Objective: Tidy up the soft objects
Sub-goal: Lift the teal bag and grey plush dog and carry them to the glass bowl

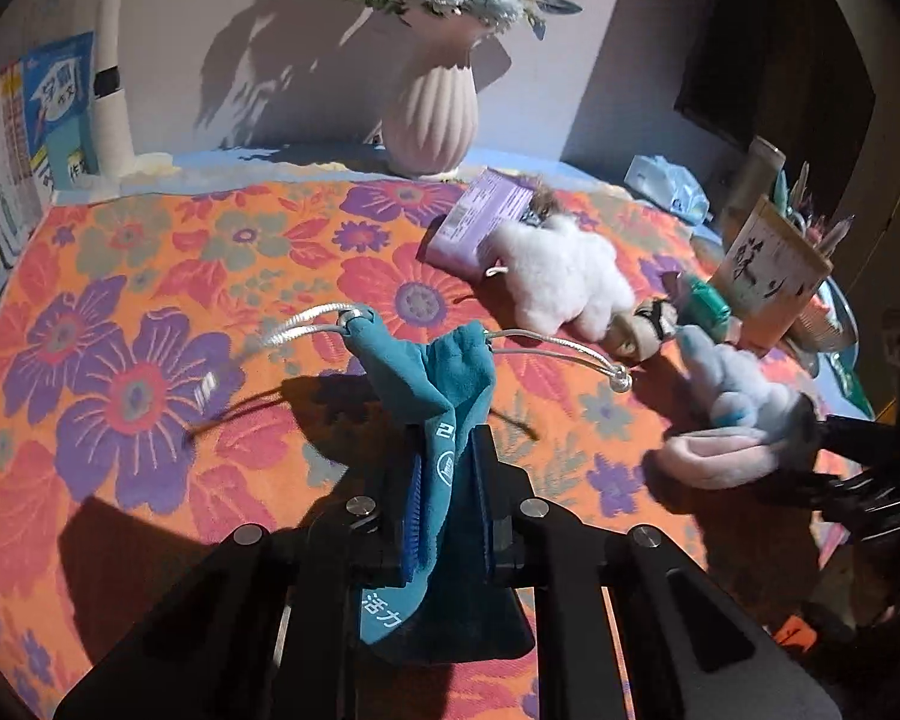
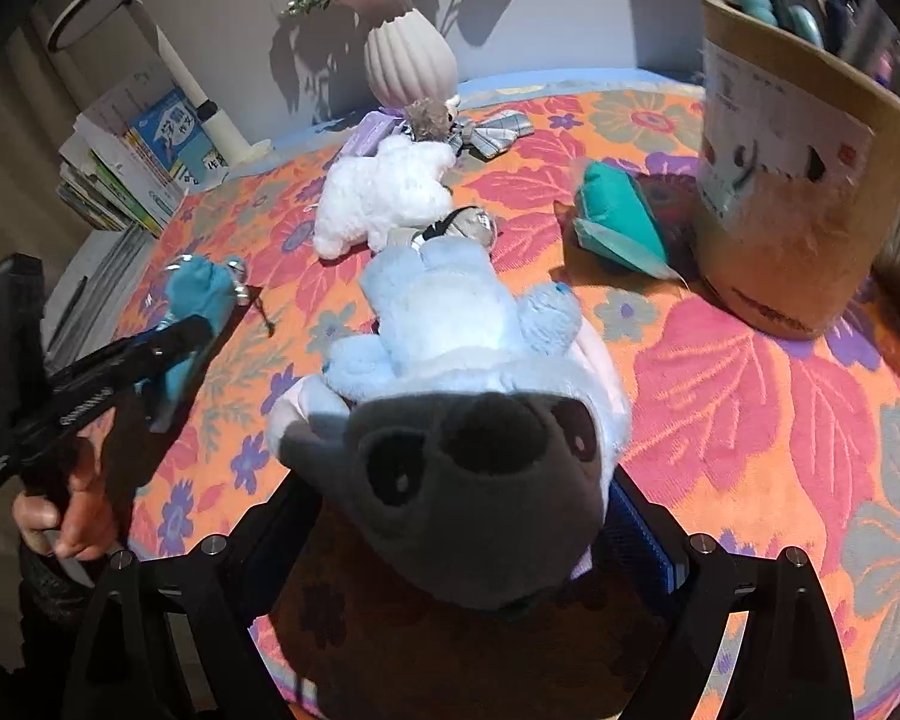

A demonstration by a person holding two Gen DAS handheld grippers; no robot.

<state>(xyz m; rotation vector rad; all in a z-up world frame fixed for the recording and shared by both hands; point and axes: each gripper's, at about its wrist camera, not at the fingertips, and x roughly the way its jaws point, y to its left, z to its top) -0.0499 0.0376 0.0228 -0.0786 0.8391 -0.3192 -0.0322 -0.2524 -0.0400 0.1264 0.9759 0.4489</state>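
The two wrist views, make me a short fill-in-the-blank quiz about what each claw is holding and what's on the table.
1. The left claw is shut on a teal drawstring ____.
2. The right claw grips a light ____ plush toy.
3. The white plush toy lies on the ____-patterned tablecloth.
4. The ribbed vase holds ____.

Missing words: pouch; blue; flower; flowers

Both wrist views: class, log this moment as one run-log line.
left tongs: shut on teal pouch | right tongs: shut on blue plush toy | white plush toy: lying on flowered cloth
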